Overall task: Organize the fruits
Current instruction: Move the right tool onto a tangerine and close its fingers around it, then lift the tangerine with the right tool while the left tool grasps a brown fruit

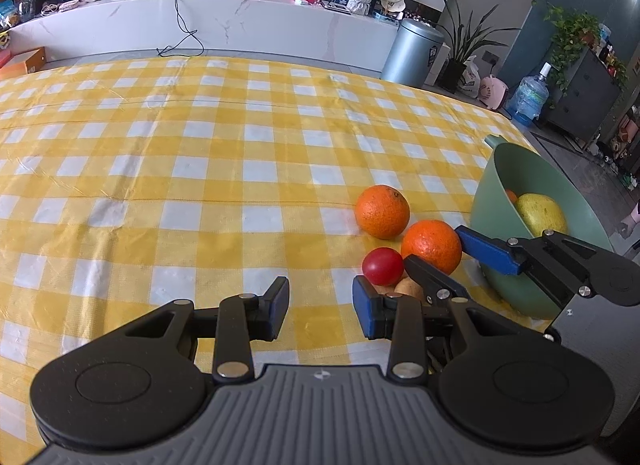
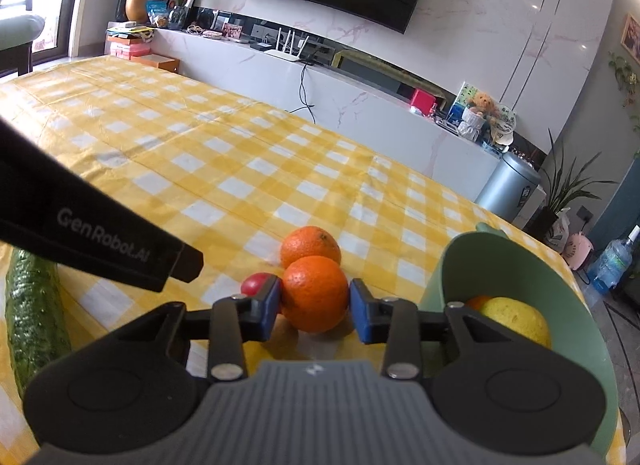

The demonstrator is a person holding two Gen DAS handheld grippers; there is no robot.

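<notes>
Two oranges lie on the yellow checked tablecloth. My right gripper [image 2: 315,311] has its blue pads pressed on both sides of the nearer orange [image 2: 315,293], which the left wrist view also shows as the nearer orange [image 1: 432,245] inside the right gripper [image 1: 436,249]. The farther orange [image 1: 382,211] touches it from behind. A small red fruit [image 1: 382,265] sits to its left, and a pale one [image 1: 408,287] peeks out behind my left fingers. The left gripper [image 1: 320,307] hovers open over bare cloth, holding nothing. A green bowl [image 1: 492,217] to the right holds a yellow fruit [image 1: 540,213].
A dark green cucumber [image 2: 32,317] lies at the far left of the right wrist view. The left gripper's black body [image 2: 100,241] reaches in above it. The bowl [image 2: 440,277] stands close to the table's right edge. Beyond the fruit the cloth stretches to a white cabinet.
</notes>
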